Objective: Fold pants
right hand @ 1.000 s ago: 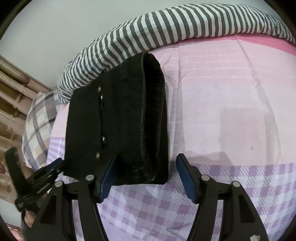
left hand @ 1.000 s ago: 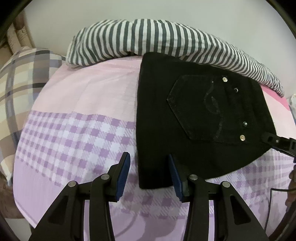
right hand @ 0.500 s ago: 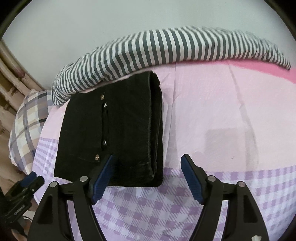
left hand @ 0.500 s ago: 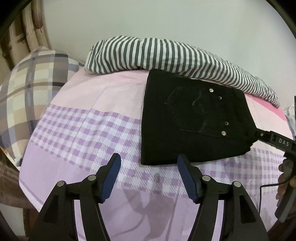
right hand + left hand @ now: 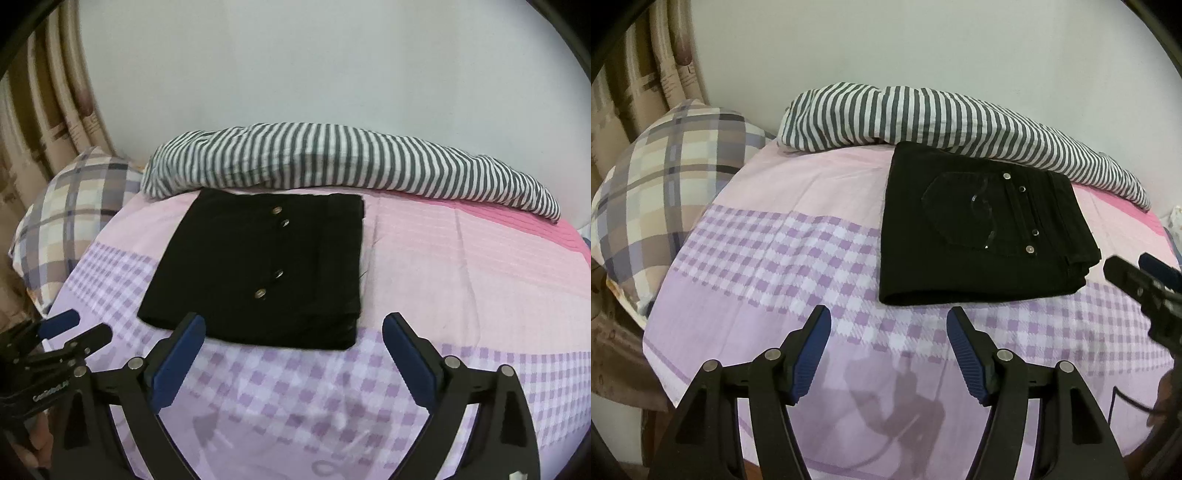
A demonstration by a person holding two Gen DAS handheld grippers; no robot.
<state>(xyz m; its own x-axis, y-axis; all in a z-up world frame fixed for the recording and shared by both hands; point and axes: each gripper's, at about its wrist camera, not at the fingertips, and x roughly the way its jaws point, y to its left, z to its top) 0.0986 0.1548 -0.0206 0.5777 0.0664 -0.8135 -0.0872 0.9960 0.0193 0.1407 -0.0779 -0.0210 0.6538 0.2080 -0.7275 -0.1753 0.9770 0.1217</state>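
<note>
Pale wall [image 5: 295,92] forms the background behind a bed covered by a pink and purple checked sheet [image 5: 768,258].

Left gripper [image 5: 888,332]: jaws spread wide, nothing between them. Both blue-padded fingers [image 5: 810,354] hover above the purple checked area of the sheet, short of the near edge of the pants [image 5: 975,229]. No contact with the fabric.

Right gripper [image 5: 293,336]: jaws spread wide, nothing held. In the right wrist view the left finger tip overlaps the near edge of the pants [image 5: 258,273]; whether it touches the cloth cannot be told. The right finger stands over bare sheet [image 5: 461,266], beside the pants' near right corner.

Pants: black, folded into a compact rectangle with stacked layers visible at the right edge. A back pocket with pale stitching and four metal rivets faces up. The bundle lies flat on the sheet, across the boundary between the pink band and the checked band.

Far edge of the pants: touching or tucked just under a grey and white striped cloth [image 5: 960,118] that runs along the wall side of the bed.

Left of the bed: a plaid pillow [image 5: 665,192], with a curtain [image 5: 639,74] beyond it.

Each wrist view shows the opposite gripper at its frame edge.
</note>
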